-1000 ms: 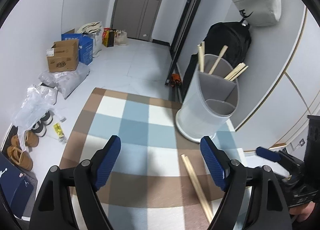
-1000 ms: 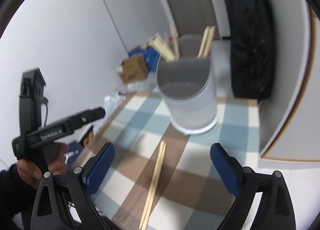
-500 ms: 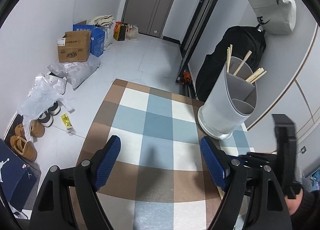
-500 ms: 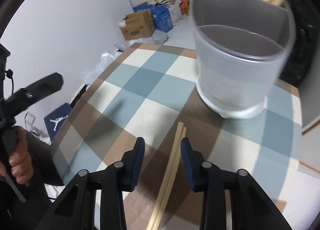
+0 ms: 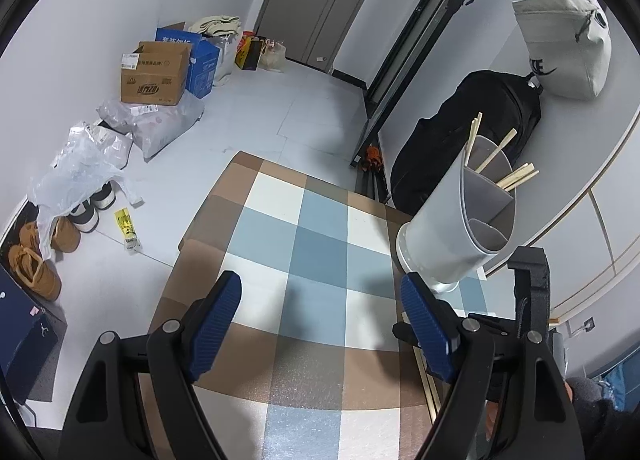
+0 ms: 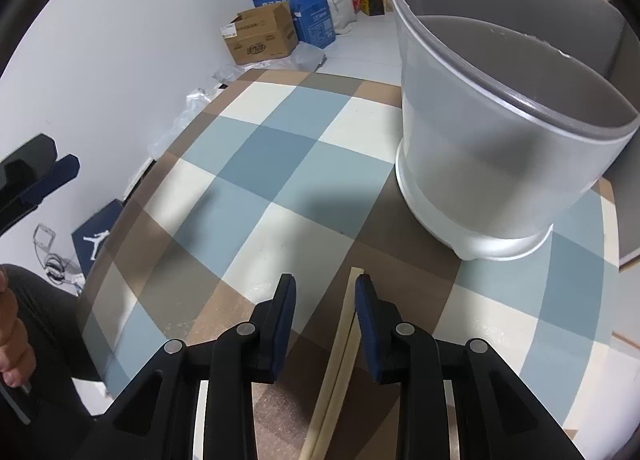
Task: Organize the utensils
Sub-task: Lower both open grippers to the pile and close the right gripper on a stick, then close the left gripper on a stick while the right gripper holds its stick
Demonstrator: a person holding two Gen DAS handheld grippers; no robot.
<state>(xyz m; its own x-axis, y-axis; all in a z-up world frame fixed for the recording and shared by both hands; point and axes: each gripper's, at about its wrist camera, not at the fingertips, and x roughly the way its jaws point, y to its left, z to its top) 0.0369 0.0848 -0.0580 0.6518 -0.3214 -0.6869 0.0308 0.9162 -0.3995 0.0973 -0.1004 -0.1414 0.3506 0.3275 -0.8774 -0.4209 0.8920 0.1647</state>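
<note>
A pair of wooden chopsticks lies on the checked tablecloth. My right gripper is low over them with its jaws partly closed; the chopsticks lie between the blue pads, close to the right pad, and a gap remains. A grey divided utensil holder stands just beyond, with several chopsticks in its back compartments. My left gripper is open and empty above the table, left of the holder. The right gripper's body shows at its lower right.
The table's left edge drops to a floor with cardboard boxes, plastic bags and shoes. A black backpack and a beige bag are behind the holder by the wall.
My right gripper has dropped down to the chopsticks and its jaws have narrowed from wide open to a small gap. My left gripper has pulled back and risen, staying open.
</note>
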